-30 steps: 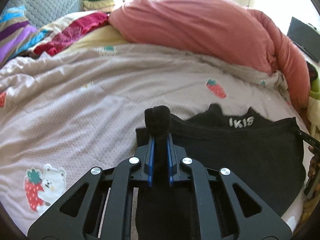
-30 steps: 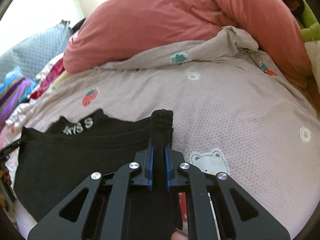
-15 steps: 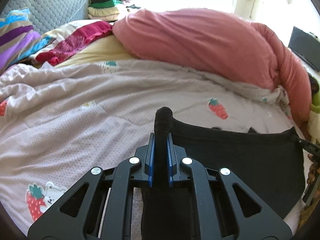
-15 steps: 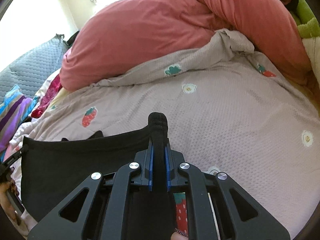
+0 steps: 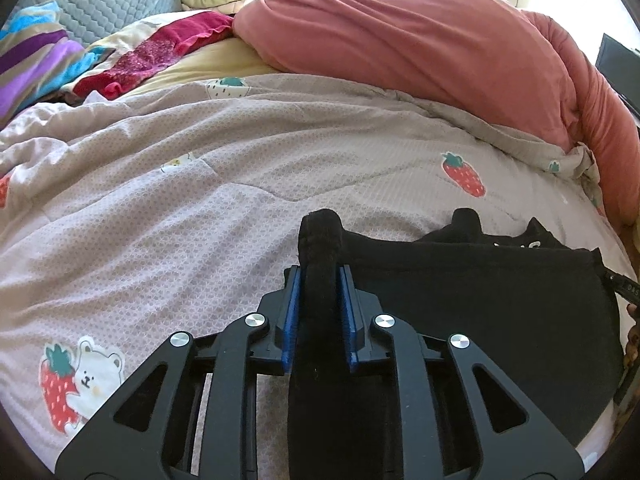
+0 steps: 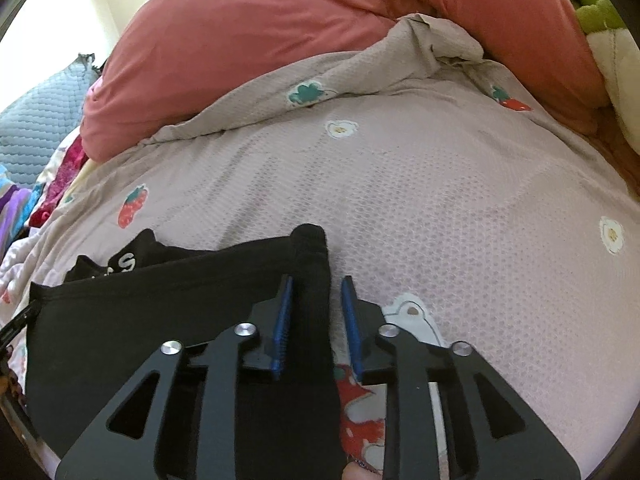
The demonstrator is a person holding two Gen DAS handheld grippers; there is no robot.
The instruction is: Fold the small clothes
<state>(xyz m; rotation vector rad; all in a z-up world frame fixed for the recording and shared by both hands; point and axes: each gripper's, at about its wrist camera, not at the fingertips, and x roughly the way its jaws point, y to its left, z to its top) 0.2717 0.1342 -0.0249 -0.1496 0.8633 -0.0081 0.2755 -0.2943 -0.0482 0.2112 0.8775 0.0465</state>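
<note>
Left fingers (image 5: 294, 312) pinching a corner of the black garment (image 5: 500, 300); right fingers (image 6: 283, 320) parted, seemingly letting go. Lying on the blanket (image 5: 160, 220). Soft, light, limp: best gripped at hems.

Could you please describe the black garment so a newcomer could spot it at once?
On the lilac quilt, below the big salmon duvet, lies the black garment. It is the only black cloth there, with white lettering at its far edge.
</note>
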